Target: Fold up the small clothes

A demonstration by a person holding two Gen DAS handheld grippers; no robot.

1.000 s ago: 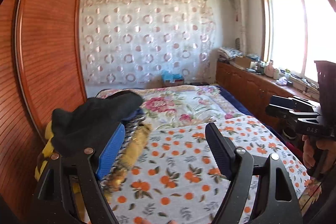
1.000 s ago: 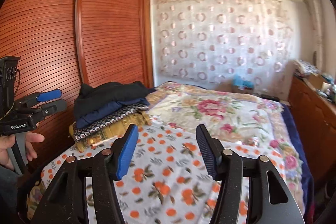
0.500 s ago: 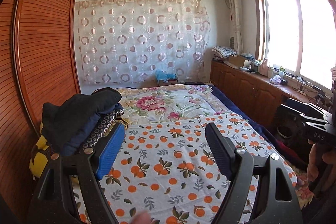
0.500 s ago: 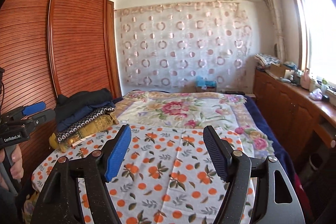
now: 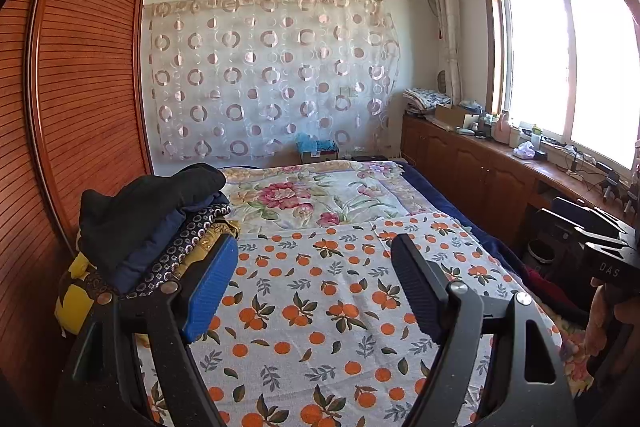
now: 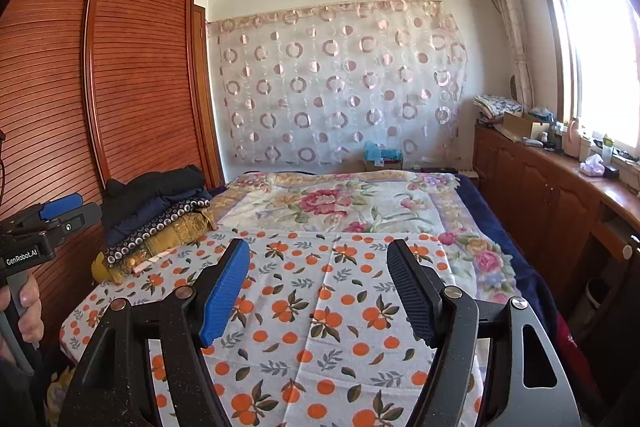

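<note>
Holding both tools above the bed [image 5: 452,203], I have nothing between the fingers of either. My left hand-held gripper [image 5: 312,291] is spread wide, its blue pad and black pad well apart over the orange-print sheet [image 5: 320,307]. My right hand-held gripper [image 6: 318,291] is spread just as wide over the same sheet, empty too.

A stack of folded clothes [image 5: 160,223] sits on the bed at the wardrobe [image 5: 80,107] side, near the sheet's far corner. A black garment [image 6: 156,185] lies on top, then a navy one, then a dark piece with pale ring dots, then a mustard-gold one at the bottom. In the left wrist view the stack lies just beyond my blue pad; in the right wrist view it is well apart from the fingers. Beyond the sheet, a floral blanket [image 6: 340,203] covers the rest of the bed.
</note>
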